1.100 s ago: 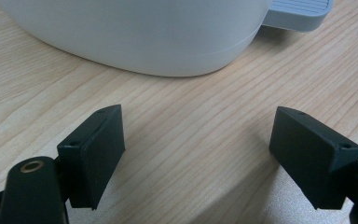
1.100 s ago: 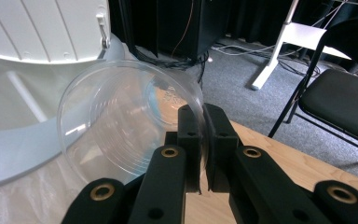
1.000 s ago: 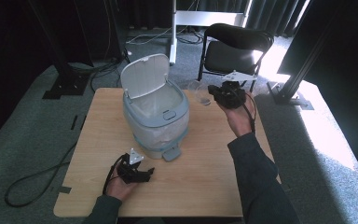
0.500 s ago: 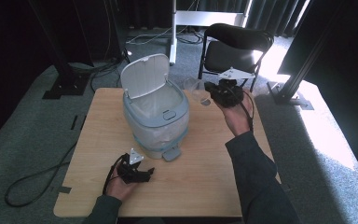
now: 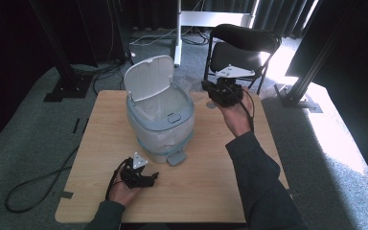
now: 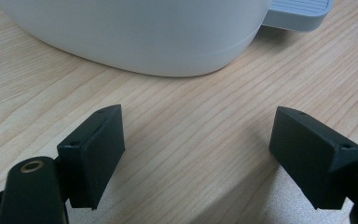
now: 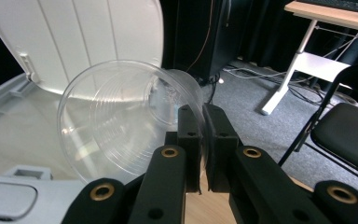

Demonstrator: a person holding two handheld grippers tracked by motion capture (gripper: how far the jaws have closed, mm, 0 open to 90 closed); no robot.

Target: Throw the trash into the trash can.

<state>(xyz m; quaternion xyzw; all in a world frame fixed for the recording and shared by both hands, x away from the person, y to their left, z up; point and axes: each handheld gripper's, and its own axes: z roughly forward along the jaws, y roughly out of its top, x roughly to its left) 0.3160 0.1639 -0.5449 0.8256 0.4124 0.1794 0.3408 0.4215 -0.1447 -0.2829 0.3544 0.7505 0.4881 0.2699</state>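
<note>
Table: a light wooden table (image 5: 211, 191) carries a pale pedal bin, with both hand-held grippers over it.
Bin: the bin (image 5: 160, 120) stands left of centre on the table, its white lid (image 5: 148, 84) swung up and leaning toward the far side; a grey pedal (image 5: 176, 157) juts out at its near right foot.
Left gripper: the left gripper (image 6: 198, 154) rests low on the near part of the table, just near of the bin's rounded base, jaws spread wide with bare wood between them.
Right gripper: the right gripper (image 7: 203, 144) is raised at the far right of the bin, just beside its open mouth, its jaws pinched together on the rim of a cup.
Cup: the clear plastic cup (image 7: 121, 121) lies tilted on its side, its open mouth turned toward the right gripper's camera, with the bin's lid behind it.
Beyond the table: a black folding chair (image 5: 244, 48) stands on the grey floor at the far right.
</note>
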